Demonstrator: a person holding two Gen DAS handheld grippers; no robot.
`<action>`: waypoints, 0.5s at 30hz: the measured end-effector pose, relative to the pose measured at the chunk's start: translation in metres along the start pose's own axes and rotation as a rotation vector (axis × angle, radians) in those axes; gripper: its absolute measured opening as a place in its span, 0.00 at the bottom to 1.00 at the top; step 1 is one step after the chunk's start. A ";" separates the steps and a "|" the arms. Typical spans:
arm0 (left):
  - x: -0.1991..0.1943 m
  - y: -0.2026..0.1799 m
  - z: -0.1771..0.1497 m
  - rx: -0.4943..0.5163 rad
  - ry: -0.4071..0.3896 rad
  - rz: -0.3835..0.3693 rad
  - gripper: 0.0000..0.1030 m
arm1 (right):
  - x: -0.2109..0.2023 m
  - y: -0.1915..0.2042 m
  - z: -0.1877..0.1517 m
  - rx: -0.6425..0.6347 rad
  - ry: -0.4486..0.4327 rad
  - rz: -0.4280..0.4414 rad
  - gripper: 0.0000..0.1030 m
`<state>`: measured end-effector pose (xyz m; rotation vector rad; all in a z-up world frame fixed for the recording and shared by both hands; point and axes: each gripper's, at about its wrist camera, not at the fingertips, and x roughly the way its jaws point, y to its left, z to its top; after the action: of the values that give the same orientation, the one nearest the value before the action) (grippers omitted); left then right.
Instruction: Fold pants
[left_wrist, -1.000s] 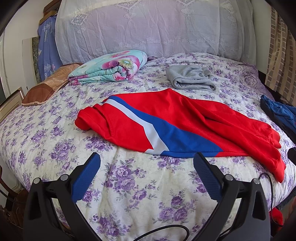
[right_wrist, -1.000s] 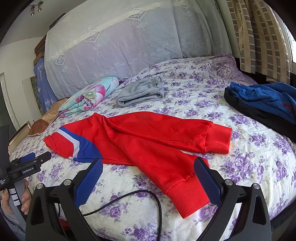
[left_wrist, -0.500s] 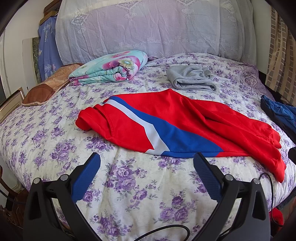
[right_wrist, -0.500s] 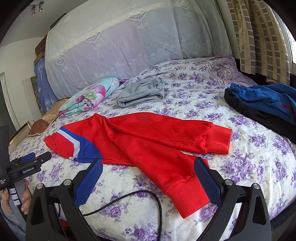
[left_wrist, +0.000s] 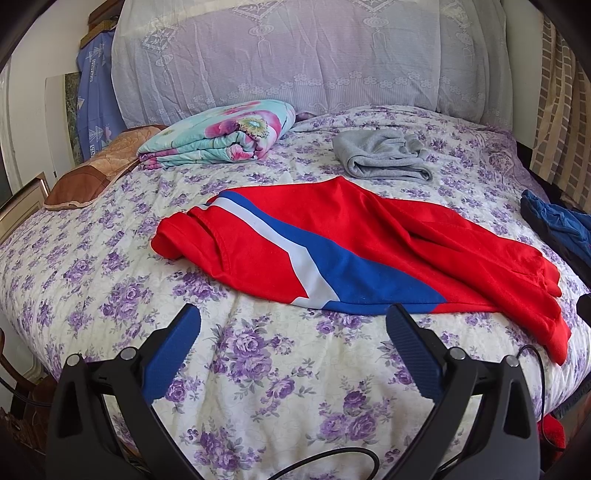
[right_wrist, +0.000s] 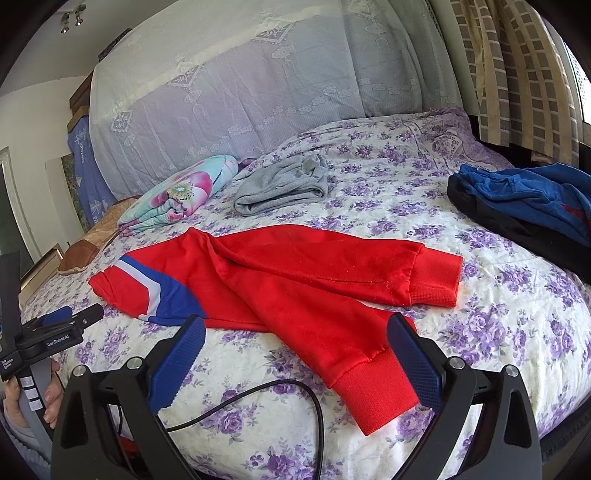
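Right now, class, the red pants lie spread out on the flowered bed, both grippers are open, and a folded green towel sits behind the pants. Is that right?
One detail is wrong: the folded cloth behind the red pants is grey, not green, as the left wrist view shows. The pants do lie spread on the flowered bed, and the left gripper and right gripper are open.

"GenRobot.AI" is printed in white on the left gripper (right_wrist: 79, 317); its handle label is illegible.

The left gripper (left_wrist: 293, 319) sits very slightly closer to the red pants (left_wrist: 332, 243), so the bedspread (left_wrist: 258, 369) and pants ride a touch lower and nearer in its view. The right gripper's (right_wrist: 295, 332) view shows no visible change.
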<state>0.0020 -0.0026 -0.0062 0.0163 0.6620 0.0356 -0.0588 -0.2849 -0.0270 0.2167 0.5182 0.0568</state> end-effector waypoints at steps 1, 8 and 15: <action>0.000 0.000 0.000 0.001 0.001 -0.001 0.95 | 0.000 -0.001 0.000 0.000 0.001 0.001 0.96; 0.000 0.000 0.000 0.000 0.001 0.000 0.95 | 0.000 -0.001 -0.001 0.000 0.000 0.003 0.96; 0.000 0.001 0.000 0.000 0.002 -0.001 0.95 | 0.000 -0.001 -0.001 0.002 0.001 0.005 0.96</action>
<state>0.0021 -0.0020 -0.0064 0.0157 0.6643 0.0349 -0.0591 -0.2859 -0.0278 0.2204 0.5184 0.0611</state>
